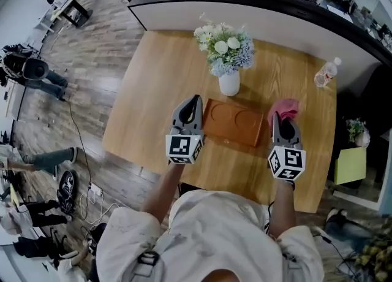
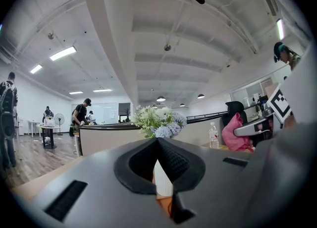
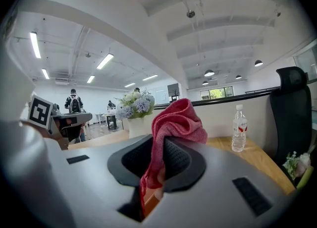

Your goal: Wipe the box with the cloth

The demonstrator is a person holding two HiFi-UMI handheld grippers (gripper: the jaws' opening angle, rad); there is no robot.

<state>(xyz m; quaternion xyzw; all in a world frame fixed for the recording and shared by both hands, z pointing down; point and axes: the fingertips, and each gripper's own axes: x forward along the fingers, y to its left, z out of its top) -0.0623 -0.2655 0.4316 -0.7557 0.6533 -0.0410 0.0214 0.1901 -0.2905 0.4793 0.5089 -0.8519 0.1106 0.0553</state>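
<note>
We hold the right gripper (image 1: 278,119) clamped on the pink cloth (image 1: 286,107) just right of the wooden box (image 1: 236,122), and the left gripper (image 1: 195,102) pinched shut and empty at the box's left end.

Wood-plank floor (image 1: 92,60), curved white counter (image 1: 245,12)
</note>
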